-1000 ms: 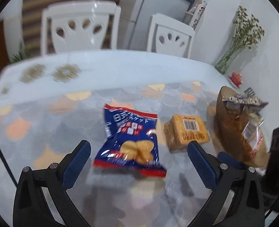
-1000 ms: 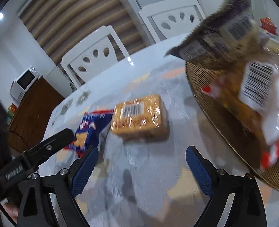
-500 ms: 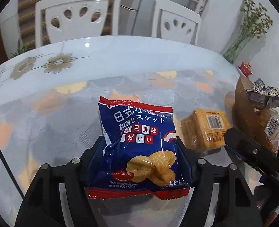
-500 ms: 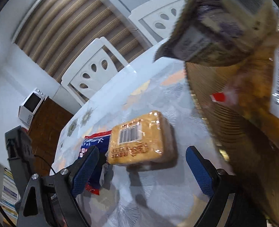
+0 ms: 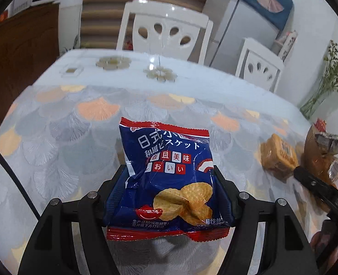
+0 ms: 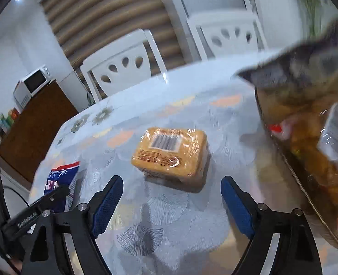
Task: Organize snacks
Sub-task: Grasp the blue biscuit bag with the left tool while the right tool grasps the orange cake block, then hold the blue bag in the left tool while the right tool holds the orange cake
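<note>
My left gripper (image 5: 169, 183) is shut on a blue and red biscuit bag (image 5: 166, 174) and holds it up over the table; the bag hides its fingertips. The bag (image 6: 59, 181) and the left gripper (image 6: 43, 206) also show at the left of the right wrist view. My right gripper (image 6: 171, 197) is open and empty, just short of an orange cracker pack (image 6: 171, 151) lying on the tablecloth; the pack (image 5: 279, 158) shows at the right of the left wrist view. A woven basket (image 6: 295, 183) at the right holds several wrapped snacks (image 6: 317, 137).
The table has a scale-patterned cloth (image 5: 77, 137). Two white chairs (image 5: 164, 32) (image 5: 258, 66) stand at its far side. A vase of dried flowers (image 5: 324, 87) stands at the far right. A wooden cabinet with a microwave (image 6: 34, 84) is at the left.
My left gripper closed on the blue biscuit bag and lifted it off the table. My right gripper swung from the basket toward the orange cracker pack and stayed open.
</note>
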A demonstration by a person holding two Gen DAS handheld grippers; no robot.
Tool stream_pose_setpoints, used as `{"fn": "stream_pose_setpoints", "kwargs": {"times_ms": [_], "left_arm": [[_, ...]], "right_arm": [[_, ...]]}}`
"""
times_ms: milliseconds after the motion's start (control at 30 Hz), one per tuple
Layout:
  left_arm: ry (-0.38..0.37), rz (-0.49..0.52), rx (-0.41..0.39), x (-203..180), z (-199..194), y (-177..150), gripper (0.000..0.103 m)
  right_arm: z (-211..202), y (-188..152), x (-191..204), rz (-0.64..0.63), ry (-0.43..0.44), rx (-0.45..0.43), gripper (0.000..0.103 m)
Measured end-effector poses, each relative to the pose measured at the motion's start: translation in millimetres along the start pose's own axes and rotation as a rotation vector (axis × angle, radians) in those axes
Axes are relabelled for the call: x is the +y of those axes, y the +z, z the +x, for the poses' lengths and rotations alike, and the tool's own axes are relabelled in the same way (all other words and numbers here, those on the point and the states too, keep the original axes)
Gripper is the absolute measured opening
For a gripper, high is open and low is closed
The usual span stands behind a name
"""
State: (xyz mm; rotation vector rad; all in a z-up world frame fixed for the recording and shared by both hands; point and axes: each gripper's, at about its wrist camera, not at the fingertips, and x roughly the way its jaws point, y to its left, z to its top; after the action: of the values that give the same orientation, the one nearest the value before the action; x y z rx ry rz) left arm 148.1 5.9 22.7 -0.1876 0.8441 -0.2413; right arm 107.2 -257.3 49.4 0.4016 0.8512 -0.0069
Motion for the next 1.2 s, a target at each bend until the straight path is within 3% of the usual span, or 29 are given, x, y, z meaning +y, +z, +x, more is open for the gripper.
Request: {"fn": "stream_pose_setpoints", "kwargs": {"times_ms": [200,300,333,433,467,567,767,800,867,1033,1200], "left_arm": [[-0.003,0.021,-0.009,-4,1,-2,0.068],[-0.019,-0.012,-0.014,3,0,-2,0.068],[-0.027,-0.021,-0.008,5,1,-1,0.068],[-0.034,-0.024,-0.004,5,1,-2,0.068],[-0.034,-0.018,-0.004,4,2,-2,0.068],[-0.028,0.012,0.0,-1,3,-2,0.068],[-0.03,0.033,0.013,-3,7,-1,0.068],[-0.035,0.034,0.016,-3,7,-1,0.068],[-0.038,0.036,0.014,-3,7,-1,0.068],[-0.03,0.04,0.0,-4,4,-3,0.068],[0.012,0.057,0.004,-11,0,-9,0.068]], "right_arm": [[27,15,19,-0.055,0.039,0.026,0.086],[30,8,44,-0.122,0.186,0.101,0.085],[28,5,50,-0.146,0.182,0.098,0.084],[23,6,47,-0.174,-0.013,0.02,0.085],[28,9,44,-0.174,-0.042,0.024,0.085],[49,18,43,-0.183,-0.034,0.088,0.084],[89,31,71,-0.324,-0.114,0.127,0.084],[87,29,72,-0.336,-0.118,0.128,0.084],[89,29,74,-0.357,-0.119,0.123,0.072],[74,19,70,-0.372,-0.087,0.104,0.058],[44,-7,57,-0.362,-0.058,0.112,0.056]]}}
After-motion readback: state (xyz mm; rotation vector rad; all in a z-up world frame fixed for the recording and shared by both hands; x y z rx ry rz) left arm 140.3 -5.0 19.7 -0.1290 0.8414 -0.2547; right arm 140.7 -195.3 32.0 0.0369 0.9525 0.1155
